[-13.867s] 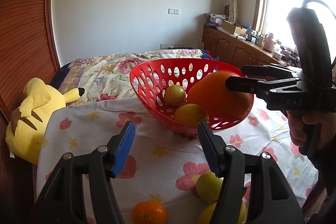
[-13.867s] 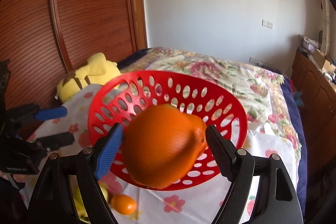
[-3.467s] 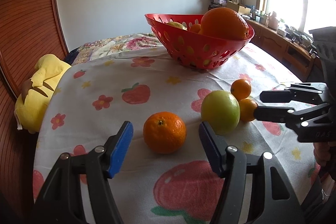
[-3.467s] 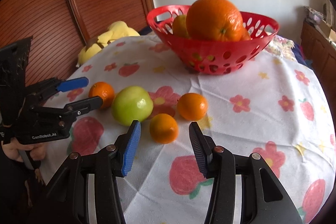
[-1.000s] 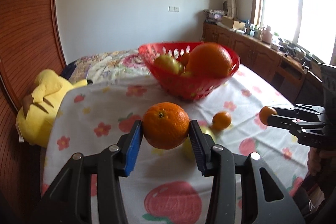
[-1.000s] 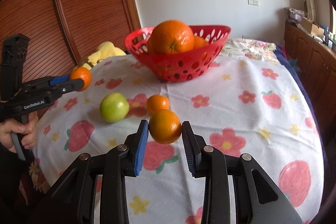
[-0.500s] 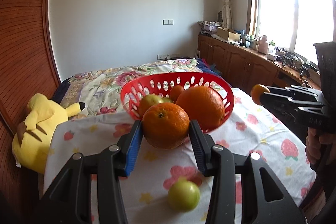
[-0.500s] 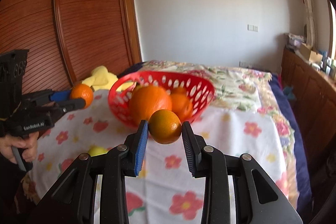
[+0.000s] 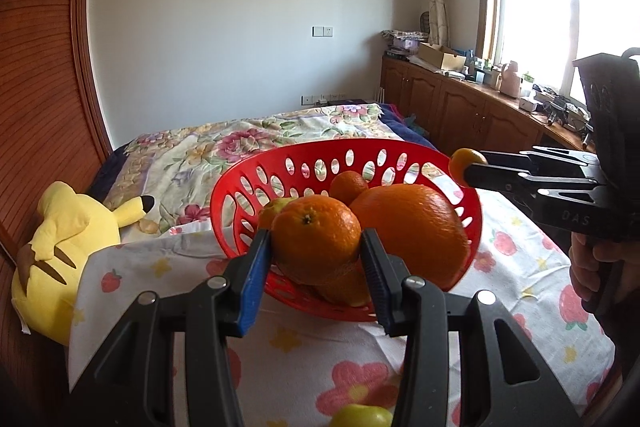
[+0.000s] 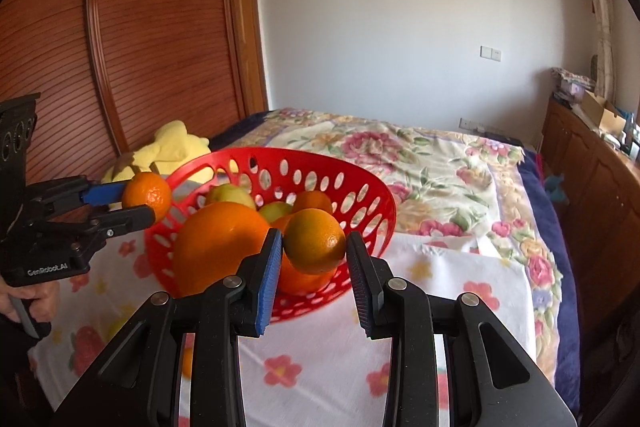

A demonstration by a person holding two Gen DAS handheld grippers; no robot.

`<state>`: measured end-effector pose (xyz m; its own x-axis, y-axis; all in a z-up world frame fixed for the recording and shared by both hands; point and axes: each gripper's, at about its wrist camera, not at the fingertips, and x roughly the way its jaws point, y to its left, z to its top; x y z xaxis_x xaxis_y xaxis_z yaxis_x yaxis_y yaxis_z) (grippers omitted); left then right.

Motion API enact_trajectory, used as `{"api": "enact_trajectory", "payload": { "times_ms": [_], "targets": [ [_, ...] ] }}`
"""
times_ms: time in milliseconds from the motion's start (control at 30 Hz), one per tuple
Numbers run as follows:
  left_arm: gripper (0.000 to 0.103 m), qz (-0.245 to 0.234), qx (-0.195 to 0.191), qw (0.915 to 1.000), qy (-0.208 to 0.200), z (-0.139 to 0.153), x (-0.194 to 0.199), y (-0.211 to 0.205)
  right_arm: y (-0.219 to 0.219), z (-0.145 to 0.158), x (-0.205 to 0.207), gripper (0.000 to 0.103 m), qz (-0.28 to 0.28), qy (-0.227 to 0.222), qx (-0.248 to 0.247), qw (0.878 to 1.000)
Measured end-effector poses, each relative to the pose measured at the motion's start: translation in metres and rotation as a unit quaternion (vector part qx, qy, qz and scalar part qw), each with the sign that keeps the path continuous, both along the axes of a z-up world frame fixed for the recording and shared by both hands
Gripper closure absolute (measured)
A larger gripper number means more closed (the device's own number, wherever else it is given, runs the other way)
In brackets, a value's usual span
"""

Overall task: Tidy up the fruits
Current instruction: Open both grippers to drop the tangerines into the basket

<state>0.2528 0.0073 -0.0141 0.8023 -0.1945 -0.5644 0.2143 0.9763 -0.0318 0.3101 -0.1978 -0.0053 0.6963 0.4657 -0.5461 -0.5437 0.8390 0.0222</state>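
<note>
My left gripper [image 9: 316, 267] is shut on an orange [image 9: 316, 239], held just in front of the near rim of the red basket [image 9: 400, 151]. My right gripper [image 10: 314, 263] is shut on a small mandarin [image 10: 315, 247], held at the basket's [image 10: 360, 187] near right side. Inside the basket lie a large orange [image 9: 416, 223], a smaller orange [image 9: 347, 185] and green-yellow fruit [image 10: 230, 195]. Each gripper shows in the other's view: the right one [image 9: 466, 167] with its mandarin at the basket's right rim, the left one [image 10: 146, 197] with its orange at the left rim.
The basket stands on a table with a floral cloth [image 9: 520, 267]. A green apple [image 9: 362, 417] lies on the cloth below my left gripper. A yellow plush toy [image 9: 64, 239] sits left of the table, a bed [image 10: 420, 155] behind it, wooden cabinets [image 9: 460, 107] at right.
Both grippers have moved closer to the basket with their fruit held; the basket now looms larger and the held fruits sit at its rim.
</note>
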Motion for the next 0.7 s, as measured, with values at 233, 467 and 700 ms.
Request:
{"api": "enact_trajectory", "payload": {
  "times_ms": [233,467,700],
  "targets": [
    [0.059,-0.003,-0.003,1.0000,0.009,-0.008,0.013,0.001,0.008,-0.011,0.019,0.071,0.006,0.008,-0.009,1.000],
    [0.059,-0.004,-0.006,0.9999,0.012,-0.013,0.019,0.002,0.011,-0.017,0.029,0.071,0.007,0.015,-0.009,1.000],
    [0.059,-0.003,-0.005,0.9999,0.012,-0.013,0.020,0.002,0.014,-0.017,0.030,0.069,0.005,0.010,-0.014,1.000]
  ]
}}
